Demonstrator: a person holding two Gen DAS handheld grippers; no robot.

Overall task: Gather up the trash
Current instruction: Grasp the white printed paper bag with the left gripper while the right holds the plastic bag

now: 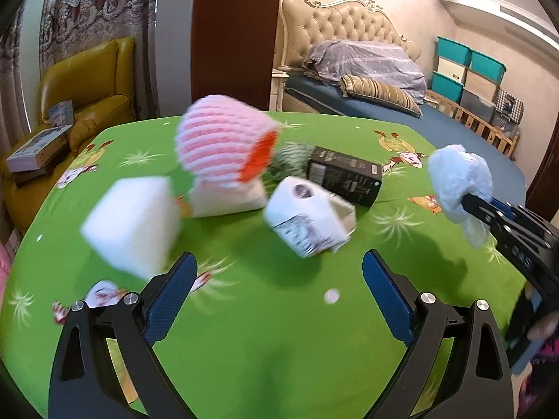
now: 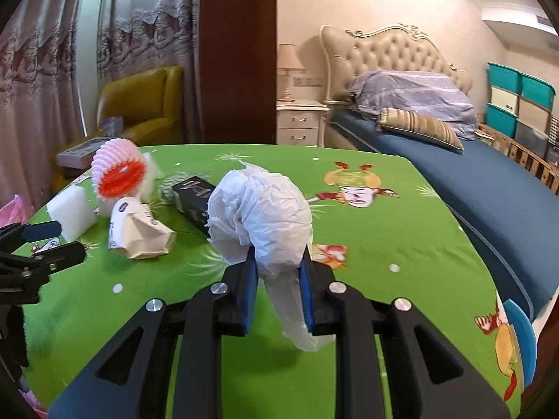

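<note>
My right gripper (image 2: 277, 260) is shut on a crumpled white tissue wad (image 2: 260, 216), held just above the green tablecloth (image 2: 384, 244); the left wrist view shows the same gripper (image 1: 466, 200) with the wad (image 1: 457, 178) at the right. Trash lies in a cluster on the table: a pink-and-white foam fruit net (image 1: 223, 146), a white foam block (image 1: 131, 223), a crushed white paper carton (image 1: 307, 220) and a black box (image 1: 344, 174). My left gripper (image 1: 279, 265) stands open and empty, just short of the carton and the foam block. The right wrist view shows it (image 2: 52, 241) at the left edge.
A yellow armchair (image 1: 87, 80) with boxes on it stands beyond the table's left side. A bed (image 2: 489, 174) runs along the right, with a nightstand (image 2: 300, 122) and stacked storage bins (image 2: 517, 104) behind. A small white scrap (image 1: 331, 295) lies on the cloth.
</note>
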